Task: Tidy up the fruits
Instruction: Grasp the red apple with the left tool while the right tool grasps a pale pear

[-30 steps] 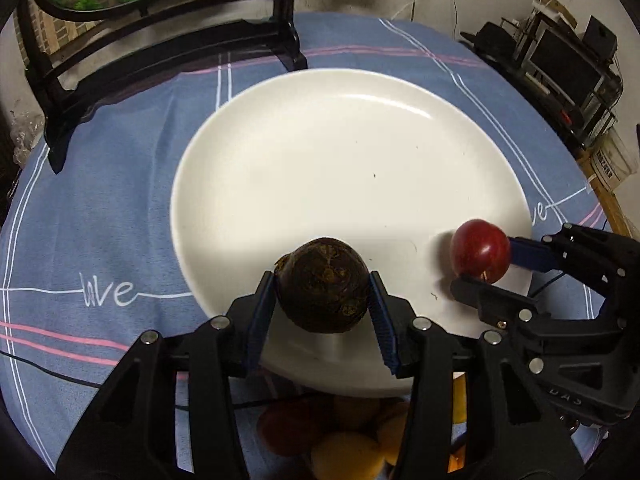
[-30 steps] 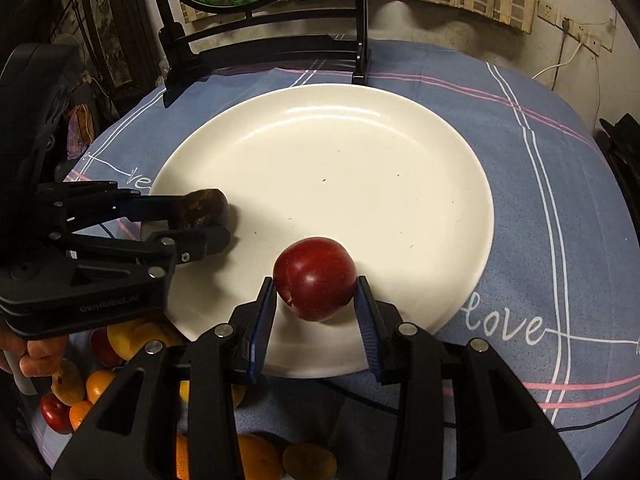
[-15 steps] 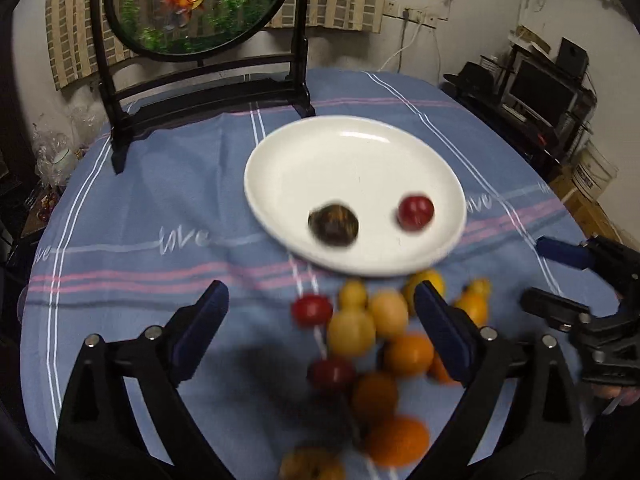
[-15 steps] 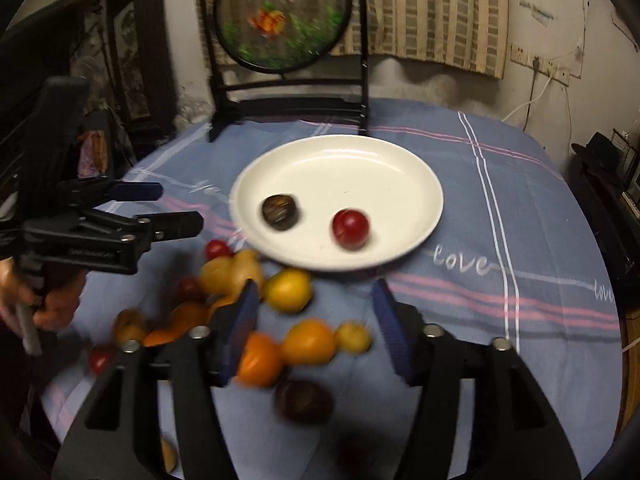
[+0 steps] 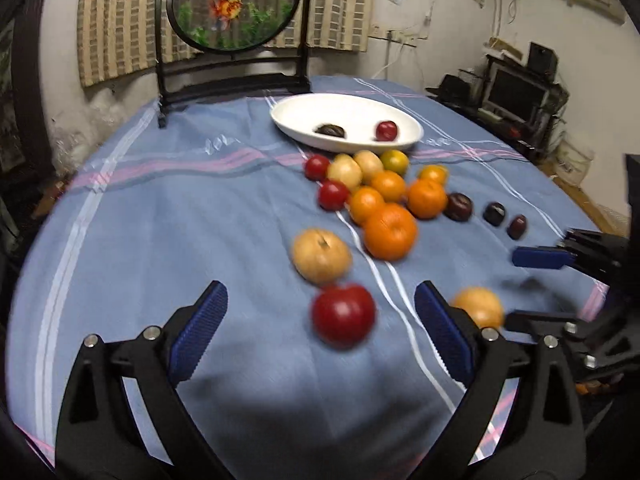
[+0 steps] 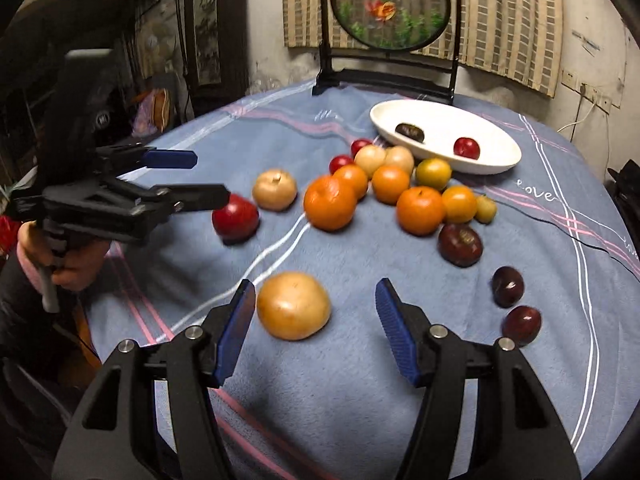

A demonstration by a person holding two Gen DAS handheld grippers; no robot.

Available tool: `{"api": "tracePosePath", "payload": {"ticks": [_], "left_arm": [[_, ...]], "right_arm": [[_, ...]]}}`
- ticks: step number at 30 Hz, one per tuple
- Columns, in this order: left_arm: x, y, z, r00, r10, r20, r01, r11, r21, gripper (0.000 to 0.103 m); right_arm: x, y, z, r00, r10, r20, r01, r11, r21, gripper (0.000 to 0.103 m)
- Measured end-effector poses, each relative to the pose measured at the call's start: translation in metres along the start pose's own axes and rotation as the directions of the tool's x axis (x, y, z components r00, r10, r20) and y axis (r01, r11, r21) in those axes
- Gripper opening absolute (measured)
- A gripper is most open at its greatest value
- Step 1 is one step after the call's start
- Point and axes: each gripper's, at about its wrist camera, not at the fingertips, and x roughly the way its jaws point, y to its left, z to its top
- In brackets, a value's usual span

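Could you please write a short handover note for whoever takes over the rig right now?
Left gripper: open, empty, a red fruit on the cloth in front of its jaws.
Right gripper: open, empty, a yellow fruit on the cloth between its fingers, not gripped.
Plate: holds a dark fruit and a small red fruit.
Done: those two are plated.
Left: the loose pile of orange, yellow, red and dark fruits on the tablecloth, near the plate.
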Motion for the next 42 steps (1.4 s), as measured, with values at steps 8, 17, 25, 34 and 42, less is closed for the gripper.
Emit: {"api": "tracePosePath", "payload": {"ticks": [8,17,25,34,42], "left_arm": [[-0.003,0.001,-0.004,0.999,-0.024,0.028,0.024,1.000,-0.007,0.098],[-0.001,0.003,-0.003,0.999,-0.021,0.032,0.022,1.000,-0.016,0.098],[0.001,0.001,-0.003,1.000,-0.014,0.023,0.014,1.000,0.000,0.098],[0.004,0.000,-0.004,1.000,-0.005,-0.001,0.005,1.000,0.005,0.098],[0.011,-0.007,-0.003,1.000,0.007,-0.023,-0.006,0.999,0.041,0.094]], "right_arm": [[0.014,0.009,-0.010,1.000,0.006,-0.025,-0.007,1.000,-0.011,0.063],[0.024,0.012,-0.006,0.998,0.013,-0.059,-0.013,1.000,0.003,0.063],[0.026,0.016,-0.007,0.997,-0.001,-0.072,0.000,1.000,-0.014,0.063],[0.030,0.015,-0.008,0.996,-0.018,-0.089,0.017,1.000,-0.012,0.046],[0.024,-0.013,-0.011,0.997,0.058,-0.057,-0.049,0.987,0.155,0.045]]}}
